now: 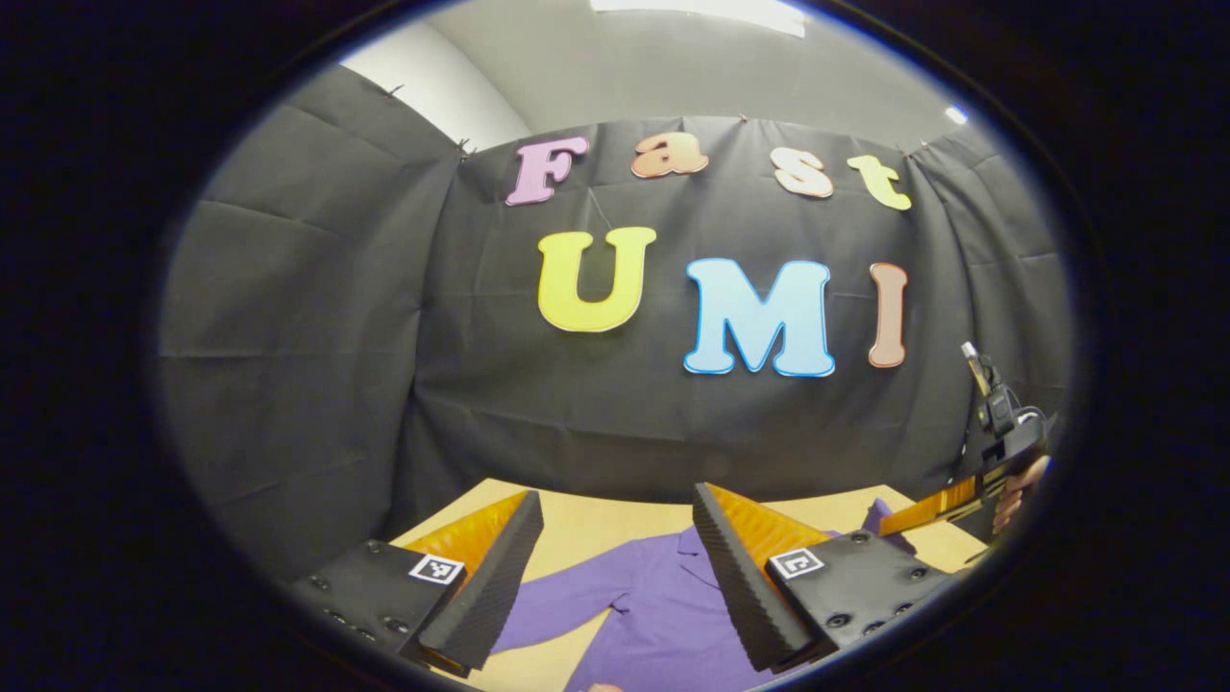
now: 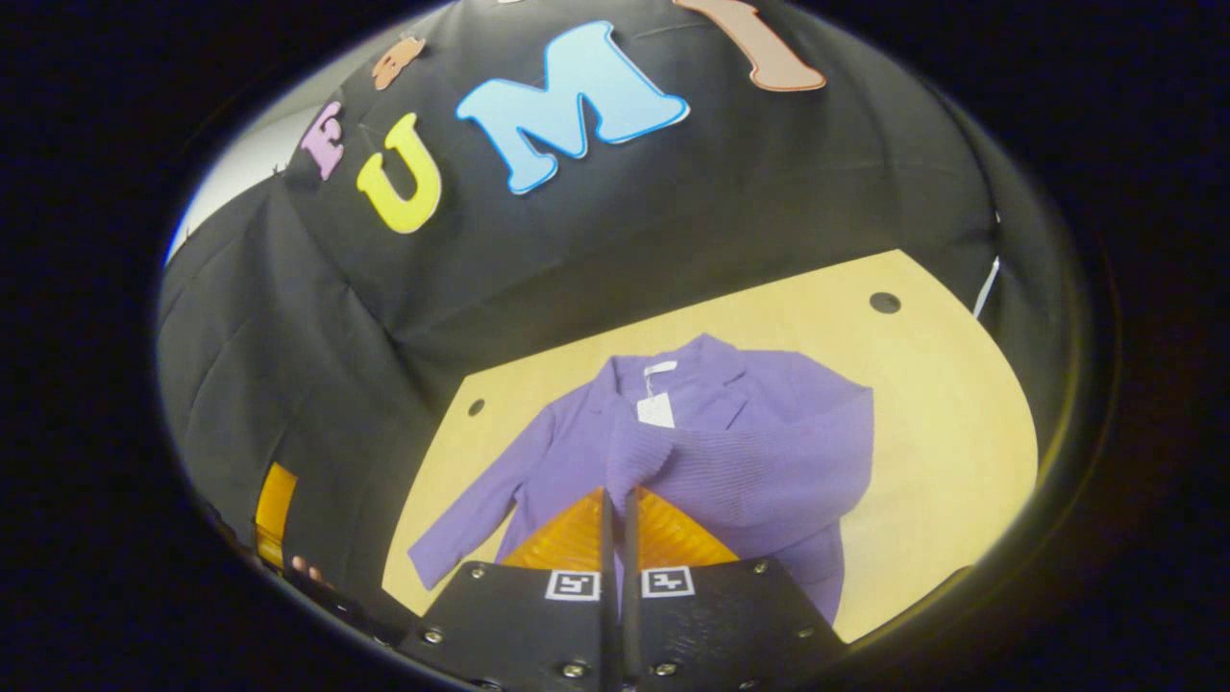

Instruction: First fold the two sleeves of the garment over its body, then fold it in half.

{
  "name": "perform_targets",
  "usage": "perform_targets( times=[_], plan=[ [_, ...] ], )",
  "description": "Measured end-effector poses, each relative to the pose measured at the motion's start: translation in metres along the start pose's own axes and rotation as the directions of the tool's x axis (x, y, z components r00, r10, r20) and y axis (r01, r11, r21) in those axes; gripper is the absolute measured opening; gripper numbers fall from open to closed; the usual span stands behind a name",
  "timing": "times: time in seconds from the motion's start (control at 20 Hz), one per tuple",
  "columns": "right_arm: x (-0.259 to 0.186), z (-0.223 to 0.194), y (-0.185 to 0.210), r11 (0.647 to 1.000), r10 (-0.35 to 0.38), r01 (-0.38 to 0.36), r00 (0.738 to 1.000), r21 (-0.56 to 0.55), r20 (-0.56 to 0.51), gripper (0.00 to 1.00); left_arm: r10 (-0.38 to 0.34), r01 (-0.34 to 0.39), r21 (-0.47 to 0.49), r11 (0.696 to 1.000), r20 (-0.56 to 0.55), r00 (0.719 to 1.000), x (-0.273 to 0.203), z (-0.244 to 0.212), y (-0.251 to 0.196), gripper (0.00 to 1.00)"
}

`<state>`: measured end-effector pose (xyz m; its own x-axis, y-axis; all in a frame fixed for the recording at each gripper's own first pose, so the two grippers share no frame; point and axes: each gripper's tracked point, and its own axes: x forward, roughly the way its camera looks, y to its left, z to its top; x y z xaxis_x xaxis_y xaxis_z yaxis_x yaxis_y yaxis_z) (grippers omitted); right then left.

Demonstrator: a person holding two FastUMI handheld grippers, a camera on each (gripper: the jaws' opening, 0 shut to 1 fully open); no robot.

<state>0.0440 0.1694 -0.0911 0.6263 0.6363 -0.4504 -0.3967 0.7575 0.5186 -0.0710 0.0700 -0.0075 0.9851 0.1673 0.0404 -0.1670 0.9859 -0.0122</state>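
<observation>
In the left gripper view, my left hand-held gripper [image 1: 615, 562] hangs with its fingers spread wide and nothing between them, above the purple garment [image 1: 663, 615] lying on the counter [image 1: 586, 524]. The right hand-held gripper [image 1: 898, 524] shows at the far right edge.

In the right gripper view, my right hand-held gripper [image 2: 620, 500] is clamped on the right sleeve [image 2: 759, 461], which lies folded across the garment's body. The left sleeve [image 2: 480, 519] lies stretched out flat on the counter.
</observation>
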Motion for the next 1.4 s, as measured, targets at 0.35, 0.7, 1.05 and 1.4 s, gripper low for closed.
perform_targets(
  times=[0.35,0.7,1.05,1.4],
  plan=[
    [0.01,-0.074,0.037,0.992,0.066,-0.084,0.983,-0.099,-0.169,0.01,-0.009,0.009,-0.005,1.0,0.007,1.0,0.001,0.001,-0.002,1.0],
    [0.038,-0.13,0.04,0.984,0.051,-0.097,0.956,-0.149,-0.288,0.01,-0.002,0.002,-0.016,1.0,-0.002,1.0,0.003,-0.004,0.002,1.0],
    [0.059,-0.16,0.031,0.977,-0.022,-0.05,0.943,-0.207,-0.331,0.05,0.027,-0.027,-0.017,0.999,-0.049,0.998,0.016,-0.021,0.019,1.0],
    [0.052,-0.162,0.027,0.97,-0.04,-0.038,0.95,-0.242,-0.309,1.0,0.038,-0.04,-0.026,0.999,-0.08,0.996,0.035,-0.032,0.018,1.0]
  ],
)
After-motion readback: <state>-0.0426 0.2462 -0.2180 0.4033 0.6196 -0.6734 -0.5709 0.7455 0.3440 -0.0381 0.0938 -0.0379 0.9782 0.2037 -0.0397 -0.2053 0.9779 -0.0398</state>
